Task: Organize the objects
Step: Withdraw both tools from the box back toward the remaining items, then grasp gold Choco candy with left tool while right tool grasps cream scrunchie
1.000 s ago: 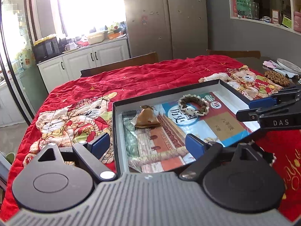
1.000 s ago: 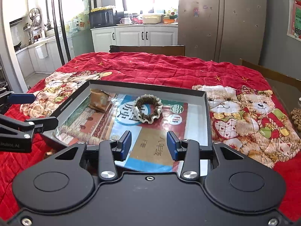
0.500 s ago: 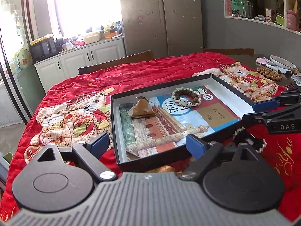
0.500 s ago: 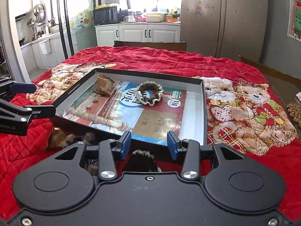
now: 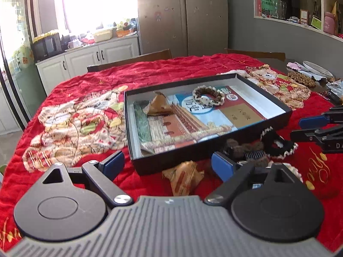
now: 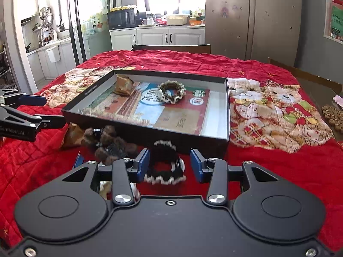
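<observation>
Right tool (image 6: 169,164) open, straddling black scrunchie (image 6: 164,165) on red cloth (image 6: 268,171); black tray (image 6: 227,107) just beyond, brown scrunchie (image 6: 171,91) inside.

A red bear-print quilt (image 6: 268,68) covers the counter. At frame centre a black box (image 6: 188,138) sits on it; along the box's near wall lie a black scrunchie (image 6: 164,167), a brown furry clip (image 6: 107,143) and a tan wrapper (image 5: 184,176). At far right, a brown beaded mat (image 6: 333,115).

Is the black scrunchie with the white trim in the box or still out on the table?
Out. The black scrunchie lies on the red tablecloth in front of the box, between the open fingers of the right gripper.
</observation>
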`<state>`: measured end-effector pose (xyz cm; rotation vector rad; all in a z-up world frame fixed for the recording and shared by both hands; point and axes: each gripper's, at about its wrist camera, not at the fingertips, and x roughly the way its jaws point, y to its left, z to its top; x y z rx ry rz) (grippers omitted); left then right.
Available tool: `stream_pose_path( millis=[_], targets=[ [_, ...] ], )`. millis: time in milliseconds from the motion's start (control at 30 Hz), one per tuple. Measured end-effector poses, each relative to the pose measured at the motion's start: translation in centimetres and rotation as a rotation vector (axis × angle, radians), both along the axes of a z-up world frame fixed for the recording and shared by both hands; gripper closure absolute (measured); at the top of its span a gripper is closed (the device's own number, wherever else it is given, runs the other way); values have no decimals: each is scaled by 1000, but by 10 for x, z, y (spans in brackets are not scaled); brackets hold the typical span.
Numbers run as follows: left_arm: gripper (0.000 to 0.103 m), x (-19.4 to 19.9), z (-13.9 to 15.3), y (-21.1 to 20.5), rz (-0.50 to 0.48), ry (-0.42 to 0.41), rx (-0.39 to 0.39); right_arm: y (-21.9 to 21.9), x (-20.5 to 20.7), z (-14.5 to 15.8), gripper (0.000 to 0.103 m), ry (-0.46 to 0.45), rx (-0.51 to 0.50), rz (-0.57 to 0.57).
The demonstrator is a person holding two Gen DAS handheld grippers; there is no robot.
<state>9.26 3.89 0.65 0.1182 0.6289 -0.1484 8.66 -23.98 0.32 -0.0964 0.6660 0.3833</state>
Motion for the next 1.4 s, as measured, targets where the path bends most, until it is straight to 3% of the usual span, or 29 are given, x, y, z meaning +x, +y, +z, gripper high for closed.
stream_pose_path(
  millis=[333, 533, 733, 1400],
  targets=[
    [10, -8, -18, 1, -40, 22, -21, 3, -29, -7, 64, 0, 32, 71],
    [10, -5, -30, 3, -44, 29, -32, 10, -37, -21, 77, 35, 44, 122],
    [11, 2, -40, 5, -36, 26, -54, 16, -36, -30, 78, 38, 32, 121],
    [32, 19, -55, 4, -1, 64, -98, 20, -35, -41, 84, 41, 22, 113]
  ],
)
